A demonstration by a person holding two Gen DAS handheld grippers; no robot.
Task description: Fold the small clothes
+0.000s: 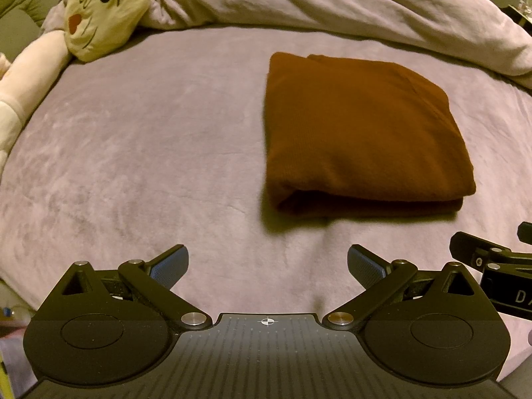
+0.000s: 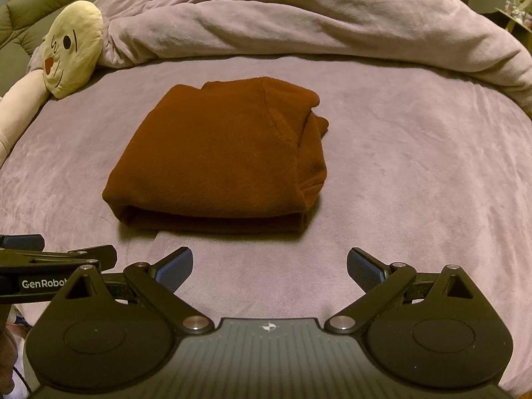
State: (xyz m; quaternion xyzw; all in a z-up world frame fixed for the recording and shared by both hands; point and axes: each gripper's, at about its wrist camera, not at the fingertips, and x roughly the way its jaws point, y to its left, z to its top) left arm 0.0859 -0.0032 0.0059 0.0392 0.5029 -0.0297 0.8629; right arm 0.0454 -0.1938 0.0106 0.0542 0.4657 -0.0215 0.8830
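A brown garment (image 1: 362,136) lies folded into a thick rectangle on the mauve bedsheet (image 1: 149,153). In the right wrist view the same brown garment (image 2: 226,163) sits straight ahead, its folded edge towards me. My left gripper (image 1: 267,266) is open, hovering over bare sheet to the near left of the garment, nothing between its blue pads. My right gripper (image 2: 269,267) is open too, just short of the garment's near edge and not touching it. The right gripper's body (image 1: 492,266) shows at the left view's right edge; the left gripper's body (image 2: 50,266) shows at the right view's left edge.
A rumpled mauve duvet (image 2: 316,23) is heaped along the far side of the bed. A cream plush toy with a drawn face (image 2: 71,48) lies at the far left, its long pale body (image 1: 23,93) running down the left edge. A green sofa (image 2: 43,3) stands beyond.
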